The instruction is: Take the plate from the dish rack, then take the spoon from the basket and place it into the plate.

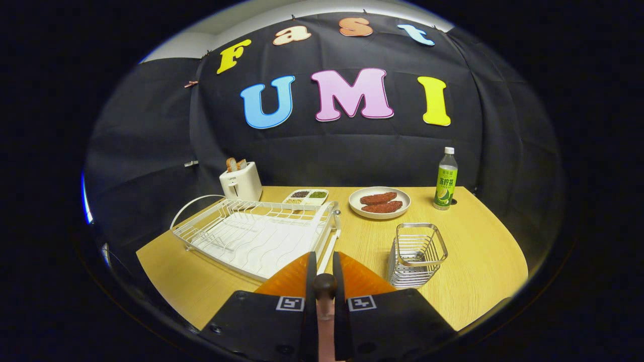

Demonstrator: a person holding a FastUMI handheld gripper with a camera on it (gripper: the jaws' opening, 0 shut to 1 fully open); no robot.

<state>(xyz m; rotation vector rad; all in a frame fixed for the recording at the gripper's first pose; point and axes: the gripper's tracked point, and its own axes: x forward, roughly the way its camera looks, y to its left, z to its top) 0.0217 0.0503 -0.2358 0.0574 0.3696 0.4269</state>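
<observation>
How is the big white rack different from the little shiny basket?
The dish rack is white, wide and low; the basket is silvery metal, narrow and tall. The dish rack lies left of the gripper, the basket right. Both are wire and look empty. The jaws are shut on a spoon handle.

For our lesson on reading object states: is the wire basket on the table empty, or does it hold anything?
Empty: through the wire basket only its own bars and the table show. The hand-held gripper is shut on a spoon handle.

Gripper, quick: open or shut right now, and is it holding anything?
Gripper: shut on the spoon, whose handle is clamped between both fingers, dark knob end poking up; it sits between the dish rack and the basket.
</observation>
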